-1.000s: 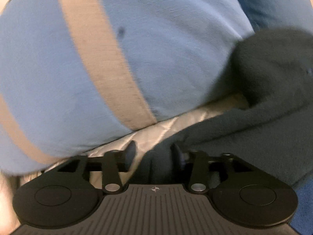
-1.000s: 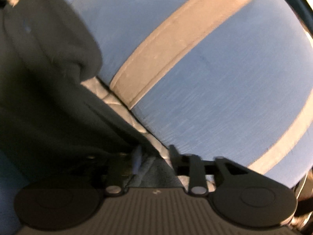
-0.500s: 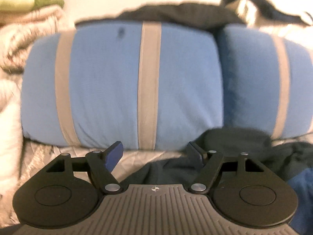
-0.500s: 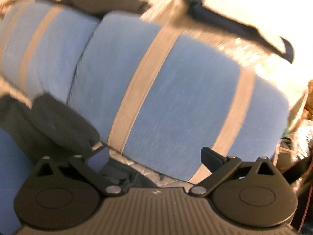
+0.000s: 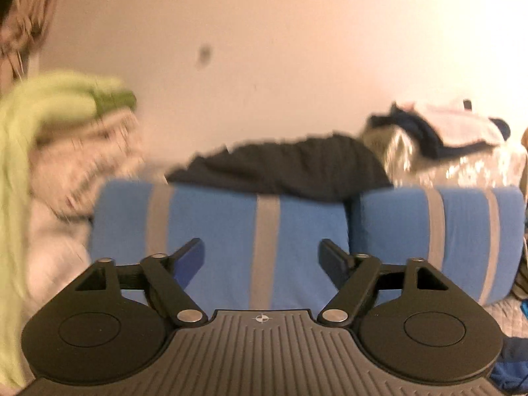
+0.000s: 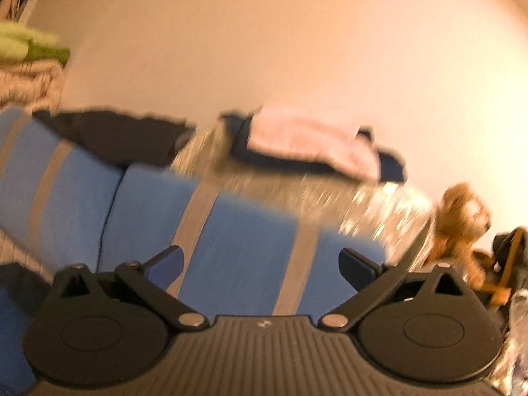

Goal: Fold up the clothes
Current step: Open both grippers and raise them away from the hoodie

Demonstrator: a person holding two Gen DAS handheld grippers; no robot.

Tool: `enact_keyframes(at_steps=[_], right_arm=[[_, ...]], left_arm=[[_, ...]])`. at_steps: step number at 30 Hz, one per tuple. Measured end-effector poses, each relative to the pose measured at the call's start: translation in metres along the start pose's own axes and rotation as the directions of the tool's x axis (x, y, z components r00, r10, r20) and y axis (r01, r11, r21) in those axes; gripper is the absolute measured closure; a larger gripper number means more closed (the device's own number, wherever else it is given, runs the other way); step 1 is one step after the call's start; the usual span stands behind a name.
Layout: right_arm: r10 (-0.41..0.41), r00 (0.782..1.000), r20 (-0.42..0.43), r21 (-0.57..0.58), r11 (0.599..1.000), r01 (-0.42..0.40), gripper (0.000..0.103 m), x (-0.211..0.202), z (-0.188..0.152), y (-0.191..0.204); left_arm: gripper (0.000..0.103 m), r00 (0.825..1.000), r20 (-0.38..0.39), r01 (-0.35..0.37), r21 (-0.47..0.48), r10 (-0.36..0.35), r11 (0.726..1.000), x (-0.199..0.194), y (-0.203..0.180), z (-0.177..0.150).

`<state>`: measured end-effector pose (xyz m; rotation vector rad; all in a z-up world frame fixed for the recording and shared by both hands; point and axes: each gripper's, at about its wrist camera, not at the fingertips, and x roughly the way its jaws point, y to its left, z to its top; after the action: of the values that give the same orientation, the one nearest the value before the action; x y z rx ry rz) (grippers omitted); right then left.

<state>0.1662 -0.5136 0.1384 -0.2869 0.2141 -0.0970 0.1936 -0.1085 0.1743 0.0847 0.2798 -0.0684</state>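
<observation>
Backdrop: plain wall [image 5: 297, 49], blue striped pillows [image 5: 217, 241].
Left hand-held gripper [image 5: 262, 259]: opening, empty.
Right hand-held gripper [image 6: 260, 265]: wide, empty.
Dark garment [image 5: 290, 168]: atop pillows, beyond both, lying crosswise; left nearer.

Two blue pillows with grey stripes [image 5: 224, 231] stand side by side against a plain wall [image 5: 297, 66]; a brown stuffed toy [image 6: 462, 221] sits just beyond the right-hand pillow's [image 6: 237, 247] far end.
</observation>
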Motion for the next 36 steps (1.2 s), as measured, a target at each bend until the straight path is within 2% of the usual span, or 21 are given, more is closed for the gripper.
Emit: enact_keyframes(at_steps=[2,5,7,11,17,21,26,31,36], right_arm=[[-0.011,0.999,0.032,0.008,1.000,0.011,0.000,-0.014,0.016,-0.009],[-0.003,0.999,0.041,0.042,0.999,0.001,0.000,-0.029,0.022,-0.011],[0.033,0.999,0.031,0.063,0.997,-0.035,0.000,-0.034,0.013,-0.004],[0.131,0.991,-0.023,0.092,0.988,-0.128,0.000,-0.035,-0.025,0.028],[0.298,0.951,-0.083,0.097,0.952,-0.289,0.000,-0.031,-0.077,0.084],[0.376,0.921,-0.100,0.114,0.924,-0.365,0.000,-0.028,-0.097,0.114],[0.477,0.873,-0.100,0.138,0.876,-0.462,0.000,-0.029,-0.109,0.148],[0.517,0.849,-0.109,0.143,0.853,-0.502,0.000,-0.028,-0.116,0.185],[0.535,0.834,-0.132,0.198,0.839,-0.507,0.000,-0.019,-0.131,0.220]], left_arm=[[0.015,1.000,0.017,-0.002,0.019,0.002,1.000,-0.016,0.003,0.011],[0.014,1.000,0.023,-0.004,0.045,0.003,0.999,-0.028,0.008,0.007],[0.014,1.000,0.014,0.000,0.043,0.000,0.999,-0.033,0.015,-0.005],[0.014,0.999,-0.037,0.003,-0.022,-0.004,1.000,-0.038,0.037,-0.039],[0.014,0.998,-0.022,-0.068,-0.072,0.067,0.995,-0.061,0.077,-0.081],[0.014,0.992,-0.004,-0.127,-0.115,0.128,0.985,-0.082,0.105,-0.105],[0.014,0.982,0.000,-0.184,-0.188,0.188,0.965,-0.102,0.135,-0.132],[0.014,0.975,-0.030,-0.221,-0.267,0.221,0.938,-0.114,0.159,-0.159],[0.014,0.965,-0.067,-0.259,-0.372,0.253,0.891,-0.115,0.178,-0.194]])
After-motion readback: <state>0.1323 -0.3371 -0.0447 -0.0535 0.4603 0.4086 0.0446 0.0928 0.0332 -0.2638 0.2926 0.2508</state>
